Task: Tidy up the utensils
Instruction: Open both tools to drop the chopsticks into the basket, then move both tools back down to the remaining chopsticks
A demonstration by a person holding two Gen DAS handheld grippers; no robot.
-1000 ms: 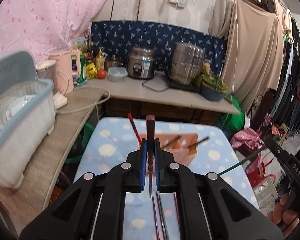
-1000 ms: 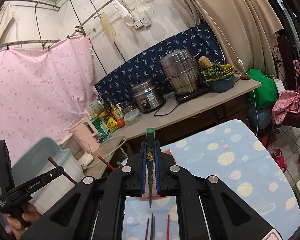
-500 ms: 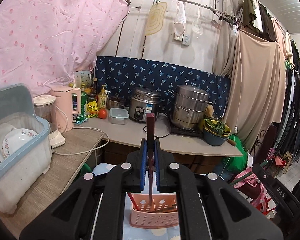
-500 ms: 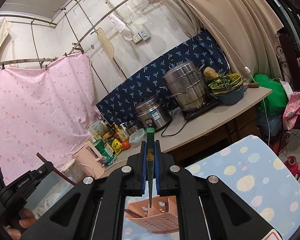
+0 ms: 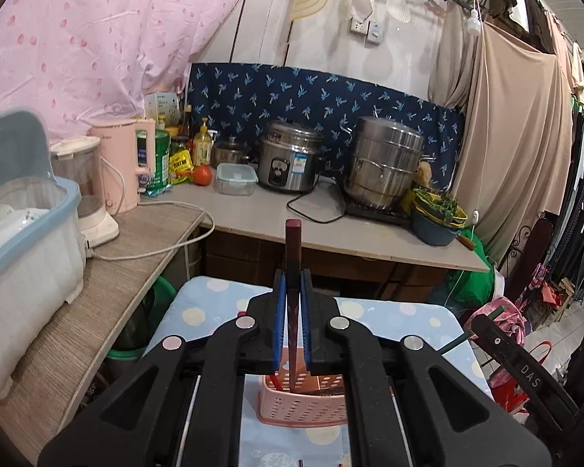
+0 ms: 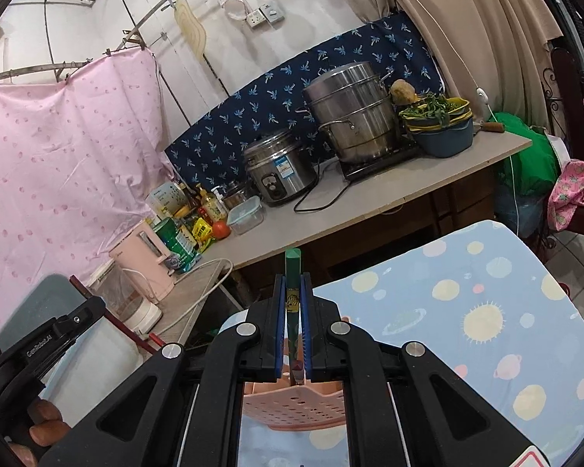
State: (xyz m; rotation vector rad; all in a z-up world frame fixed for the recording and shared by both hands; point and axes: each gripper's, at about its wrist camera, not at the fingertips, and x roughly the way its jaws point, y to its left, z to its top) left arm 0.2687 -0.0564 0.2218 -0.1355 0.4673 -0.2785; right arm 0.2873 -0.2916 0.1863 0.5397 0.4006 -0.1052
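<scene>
Pink basket (image 5: pixel 303 408) below both chopstick-clamping grippers.

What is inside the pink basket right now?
In the pink basket, a red chopstick leans at the left. The left gripper hides the rest of its inside.

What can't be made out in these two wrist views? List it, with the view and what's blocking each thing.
- Left wrist view: most of the pink basket and what it holds, covered by the left gripper.
- Left wrist view: the lower tip of the dark red chopstick, lost against the basket.
- Right wrist view: the lower tip of the green chopstick, screened by the right gripper.
- Right wrist view: the person's hand, cut off by the frame edge.
</scene>
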